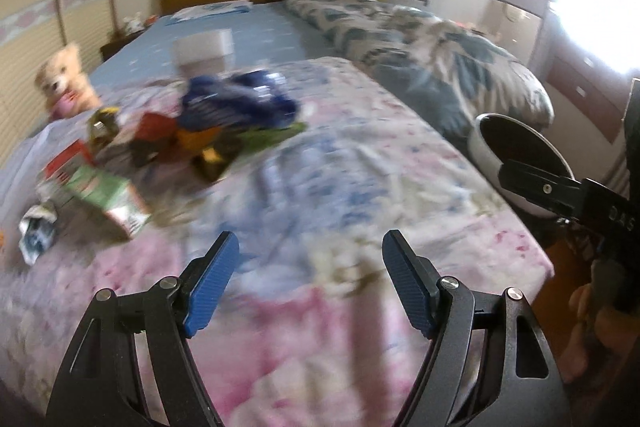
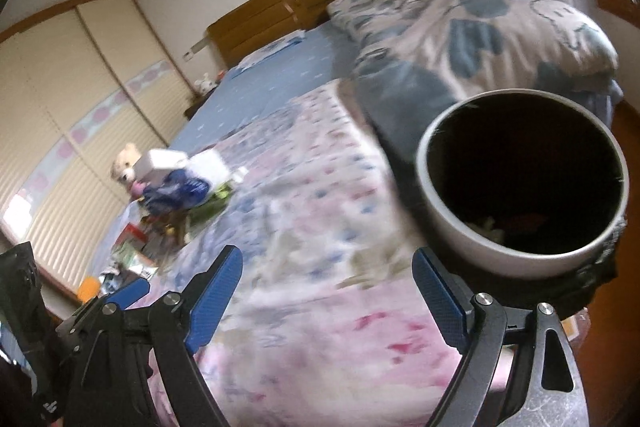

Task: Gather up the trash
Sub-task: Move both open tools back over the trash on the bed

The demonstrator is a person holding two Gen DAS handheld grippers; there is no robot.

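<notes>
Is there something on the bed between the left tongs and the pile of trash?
Nothing visible. Only bare flowered bedspread lies between the open, empty left tongs and the pile of trash, which sits farther up the bed to the left.

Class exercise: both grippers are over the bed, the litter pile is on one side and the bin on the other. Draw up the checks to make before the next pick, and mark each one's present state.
1. Left gripper empty, jaws apart: ok.
2. Right gripper empty, jaws apart: ok.
3. Trash bin upright at the bed's edge, mouth unobstructed: ok.
4. Room left in the bin: ok, only a few scraps at the bottom.
5. Litter pile within reach of the left gripper: not ok, bare quilt lies between.
6. Which piece to take first: cannot tell, the pile is blurred.
</notes>
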